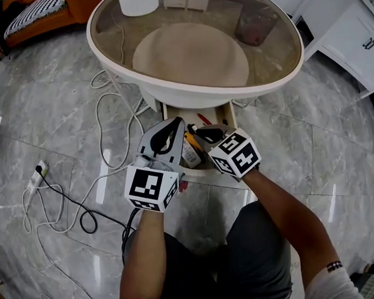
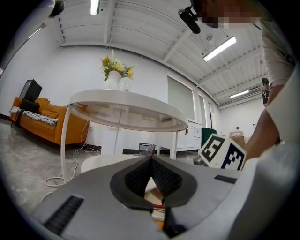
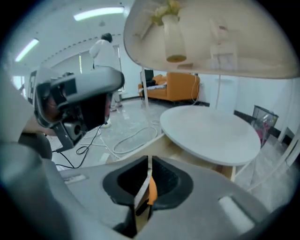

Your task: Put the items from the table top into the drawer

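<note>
Both grippers hang over the open drawer (image 1: 230, 120). The left gripper (image 2: 151, 161) is closed and empty, while the right gripper (image 3: 149, 164) is pinched nearly shut, with a white-orange sliver in its slit. I'd lift clear, then reach for the vase (image 1: 138, 1) at the table top's (image 1: 197, 96) eleven o'clock.
</note>
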{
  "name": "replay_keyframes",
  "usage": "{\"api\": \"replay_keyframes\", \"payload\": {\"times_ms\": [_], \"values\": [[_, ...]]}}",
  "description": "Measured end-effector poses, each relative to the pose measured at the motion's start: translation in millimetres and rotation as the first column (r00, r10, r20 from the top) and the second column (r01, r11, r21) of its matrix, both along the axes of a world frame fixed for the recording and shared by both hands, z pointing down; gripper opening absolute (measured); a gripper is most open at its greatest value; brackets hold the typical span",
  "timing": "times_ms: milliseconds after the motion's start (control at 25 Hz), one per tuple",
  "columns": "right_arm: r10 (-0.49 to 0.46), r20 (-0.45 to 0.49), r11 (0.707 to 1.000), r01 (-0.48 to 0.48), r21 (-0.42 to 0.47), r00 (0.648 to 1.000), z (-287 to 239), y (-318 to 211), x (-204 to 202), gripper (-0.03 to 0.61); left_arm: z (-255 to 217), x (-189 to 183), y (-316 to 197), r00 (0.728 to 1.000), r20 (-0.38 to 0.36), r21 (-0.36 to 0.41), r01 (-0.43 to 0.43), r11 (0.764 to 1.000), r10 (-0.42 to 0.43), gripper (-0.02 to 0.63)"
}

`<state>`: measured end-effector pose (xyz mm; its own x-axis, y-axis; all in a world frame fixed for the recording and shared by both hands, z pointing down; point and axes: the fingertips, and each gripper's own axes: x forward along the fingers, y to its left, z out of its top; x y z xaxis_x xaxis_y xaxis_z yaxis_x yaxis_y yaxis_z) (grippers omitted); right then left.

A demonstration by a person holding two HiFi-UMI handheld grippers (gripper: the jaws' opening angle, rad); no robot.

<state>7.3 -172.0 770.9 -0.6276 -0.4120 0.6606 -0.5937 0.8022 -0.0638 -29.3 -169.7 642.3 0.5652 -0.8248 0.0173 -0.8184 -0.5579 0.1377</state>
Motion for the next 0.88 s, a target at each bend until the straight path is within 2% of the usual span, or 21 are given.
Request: {"api": "replay_keyframes", "payload": {"times_ms": [160, 320, 600, 720, 880], "values": [[-0.041, 0.1, 0.984, 0.022, 0.178, 0.994, -47.4, 1.6, 0.3, 0.002, 3.5, 7.7, -1.5, 1.0, 0.022, -0.006, -0.011, 1.0, 0.012, 0.0], [-0.071, 0.206, 0.96, 0.01, 0.28, 0.976, -91.6, 9.6, 2.4, 0.002, -0.2, 17.2, 2.8, 0.999, 0.033, 0.011, -0.03, 0.999, 0.03, 0.0], [-0.069, 0.356, 0.928, -0.071, 0.366, 0.932, -163.7, 26.7, 21.4, 0.002, -41.9, 31.9, 24.0, 0.998, 0.041, 0.043, -0.054, 0.998, 0.053, 0.0], [-0.084, 0.39, 0.917, -0.081, 0.39, 0.917, -205.7, 38.1, 26.9, 0.002, -77.1, 38.8, 35.1, 0.996, 0.045, 0.061, -0.08, 0.995, 0.078, 0.0], [-0.081, 0.438, 0.921, -0.101, 0.376, 0.895, -270.9, 47.3, 32.9, 0.002, -137.6, 44.8, 46.4, 0.991, 0.067, 0.065, -0.116, 0.991, 0.112, 0.0]]}}
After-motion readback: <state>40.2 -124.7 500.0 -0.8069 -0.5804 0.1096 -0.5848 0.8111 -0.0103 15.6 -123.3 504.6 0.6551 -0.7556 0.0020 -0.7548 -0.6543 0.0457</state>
